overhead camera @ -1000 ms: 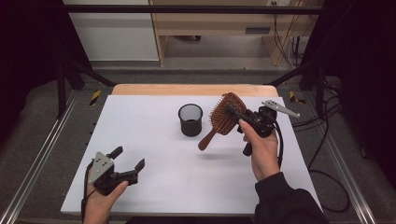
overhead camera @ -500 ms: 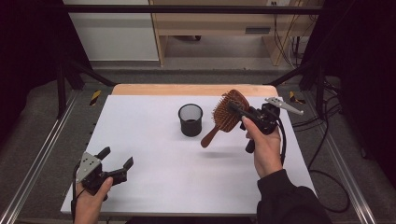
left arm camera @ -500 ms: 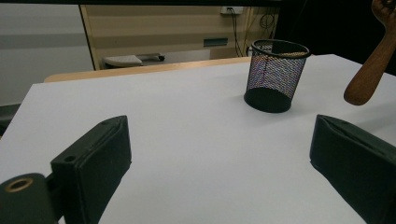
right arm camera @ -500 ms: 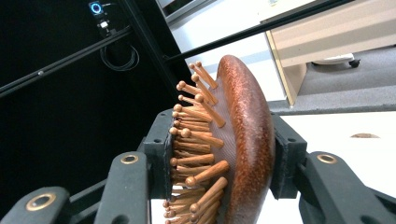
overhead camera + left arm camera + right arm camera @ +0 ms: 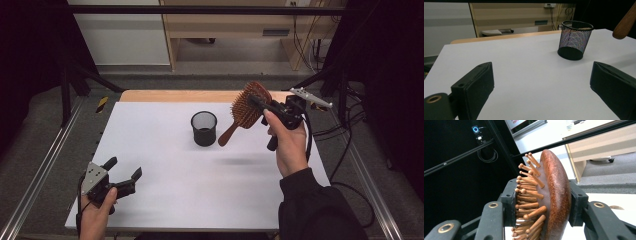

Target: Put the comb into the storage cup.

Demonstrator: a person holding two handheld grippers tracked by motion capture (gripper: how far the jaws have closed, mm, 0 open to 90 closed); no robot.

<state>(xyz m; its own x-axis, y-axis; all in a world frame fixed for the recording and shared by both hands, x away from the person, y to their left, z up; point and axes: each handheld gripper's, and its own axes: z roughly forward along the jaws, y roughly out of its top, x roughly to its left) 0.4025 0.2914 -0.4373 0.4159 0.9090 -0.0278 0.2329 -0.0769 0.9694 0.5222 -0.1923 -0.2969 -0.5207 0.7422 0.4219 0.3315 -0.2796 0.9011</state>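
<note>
Wooden hairbrush (image 5: 248, 109) now lifted higher above the white table (image 5: 165, 150), clamped by its head in the right gripper (image 5: 265, 107), handle slanting toward the mesh cup (image 5: 204, 128). Left gripper (image 5: 120, 175) wide apart, empty, drawn back toward the near edge.

Wooden hairbrush (image 5: 248, 107) in right gripper (image 5: 263, 106)

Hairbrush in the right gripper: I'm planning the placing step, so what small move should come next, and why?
Probably carry the hairbrush left until its handle hangs over the mesh cup. The right gripper clamps the brush head in the air, handle slanting down beside the cup, not above its opening; the cup stands upright.
</note>
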